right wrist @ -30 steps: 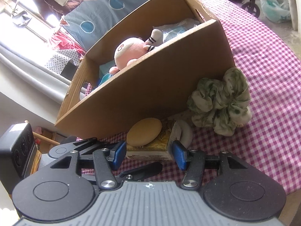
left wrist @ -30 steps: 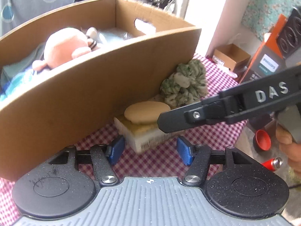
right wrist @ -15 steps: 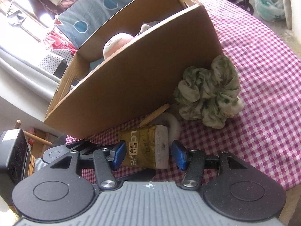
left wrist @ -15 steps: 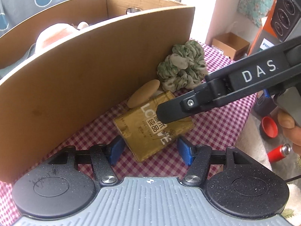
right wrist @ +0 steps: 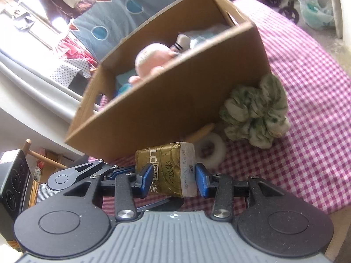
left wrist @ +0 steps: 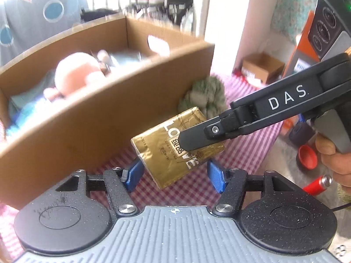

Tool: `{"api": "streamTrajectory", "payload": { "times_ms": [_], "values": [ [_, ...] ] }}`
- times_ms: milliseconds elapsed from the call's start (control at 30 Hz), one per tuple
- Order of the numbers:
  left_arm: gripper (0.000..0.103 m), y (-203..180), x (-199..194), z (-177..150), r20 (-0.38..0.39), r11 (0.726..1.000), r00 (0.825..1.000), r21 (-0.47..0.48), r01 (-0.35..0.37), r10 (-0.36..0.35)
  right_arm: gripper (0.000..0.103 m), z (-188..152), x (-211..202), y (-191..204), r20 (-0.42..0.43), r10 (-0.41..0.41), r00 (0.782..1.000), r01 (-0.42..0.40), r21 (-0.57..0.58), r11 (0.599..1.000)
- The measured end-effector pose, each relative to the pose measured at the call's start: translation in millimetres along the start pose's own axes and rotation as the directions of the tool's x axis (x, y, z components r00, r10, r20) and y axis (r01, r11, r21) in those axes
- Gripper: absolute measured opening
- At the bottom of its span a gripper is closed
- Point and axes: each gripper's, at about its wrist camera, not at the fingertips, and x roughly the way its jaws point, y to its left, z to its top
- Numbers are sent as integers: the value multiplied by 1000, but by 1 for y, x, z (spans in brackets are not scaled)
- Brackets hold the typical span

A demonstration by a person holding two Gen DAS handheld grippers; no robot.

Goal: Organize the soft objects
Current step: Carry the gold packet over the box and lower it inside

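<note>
My right gripper [right wrist: 173,178] has a gold tissue pack [right wrist: 166,164] between its blue pads; its jaws are closing and the pads press the pack's sides. In the left wrist view the pack [left wrist: 162,153] hangs tilted above the checked cloth, with one black finger [left wrist: 197,135] of the right gripper across it. My left gripper [left wrist: 174,175] stands open just below the pack's lower corner. Behind is an open cardboard box [right wrist: 175,100] holding a pink plush toy [right wrist: 153,59]. A green scrunchie [right wrist: 254,114], a white ring [right wrist: 210,153] and a tan pad [right wrist: 201,131] lie by the box's front wall.
The pink checked tablecloth [right wrist: 307,87] runs to the table's edge at right. On the floor beyond are a red cap [left wrist: 307,156], a red cylinder [left wrist: 318,183], a small cardboard box [left wrist: 263,65] and an orange carton [left wrist: 300,50]. A person's hand [left wrist: 333,153] holds the right gripper.
The tan pad slid off the pack toward the box. The right gripper's jaws narrowed onto the pack, which now sits tilted off the cloth. The left view rose and shows the box's inside again.
</note>
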Motion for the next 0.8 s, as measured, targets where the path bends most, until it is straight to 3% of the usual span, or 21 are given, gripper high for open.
{"api": "streamTrajectory", "payload": {
  "times_ms": [233, 367, 500, 600, 700, 800],
  "values": [
    [65, 20, -61, 34, 157, 998, 986, -15, -56, 58, 45, 26, -45, 60, 94, 74, 993, -60, -135, 989],
    [65, 45, -64, 60, 166, 997, 983, -43, -69, 76, 45, 60, -52, 91, 107, 110, 988, -83, -227, 970],
    [65, 82, -49, 82, 98, 994, 994, -106, -35, 45, 45, 100, -30, 110, 55, 113, 992, -95, -259, 961],
    [65, 115, -23, 90, -8, 982, 1000, -189, 20, -22, 45, 126, -1, 106, -26, 105, 994, -108, -227, 968],
    [65, 142, 7, 92, -110, 959, 989, -275, 67, -101, 45, 143, 35, 94, -136, 87, 987, -109, -166, 980],
    [65, 163, 37, 88, -191, 924, 964, -368, 105, -186, 45, 153, 69, 78, -248, 64, 967, -92, -104, 990]
  ]
}}
